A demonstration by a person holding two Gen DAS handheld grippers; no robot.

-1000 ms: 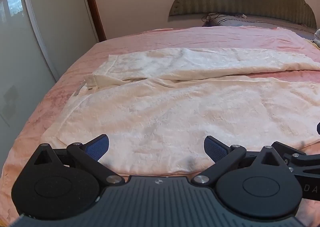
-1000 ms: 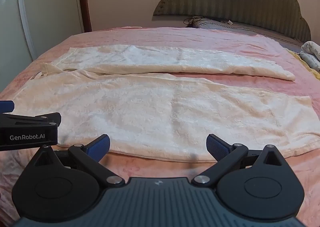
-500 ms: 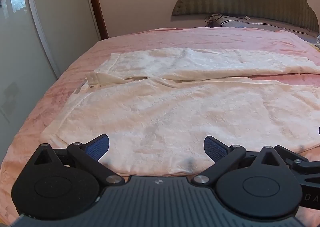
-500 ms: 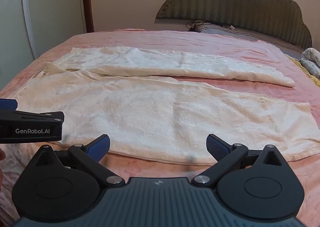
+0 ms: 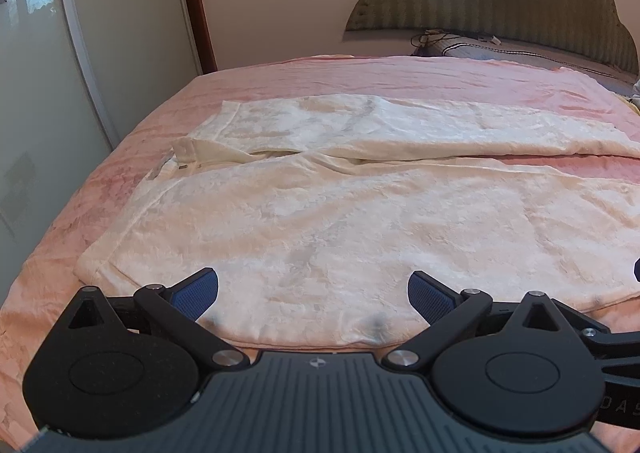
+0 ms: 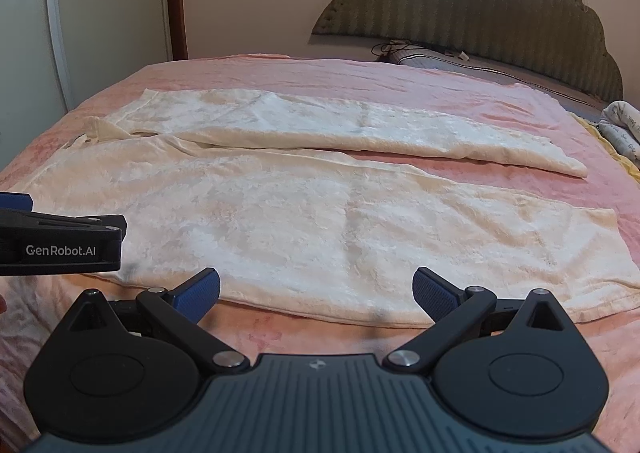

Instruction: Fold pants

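Cream white pants (image 5: 340,221) (image 6: 320,213) lie spread flat on the pink bedspread, waist to the left, two legs running to the right with a strip of pink between them. My left gripper (image 5: 314,291) hovers open just over the near edge of the near leg, close to the waist end. My right gripper (image 6: 316,289) is open too, above the near edge of the same leg further right. Nothing is between either pair of blue pads. The left gripper's side (image 6: 60,245) shows at the left edge of the right wrist view.
The pink bedspread (image 5: 400,77) (image 6: 280,73) covers the bed up to a green padded headboard (image 6: 480,9). A dark pillow with a cable (image 6: 440,57) lies at the head. Folded cloth (image 6: 620,125) sits at the right edge. A sliding wardrobe door (image 5: 48,93) stands left.
Both grippers have risen and tilted slightly, so the pants sit lower and a little further off in both views. Both stay open and the pants have not moved.
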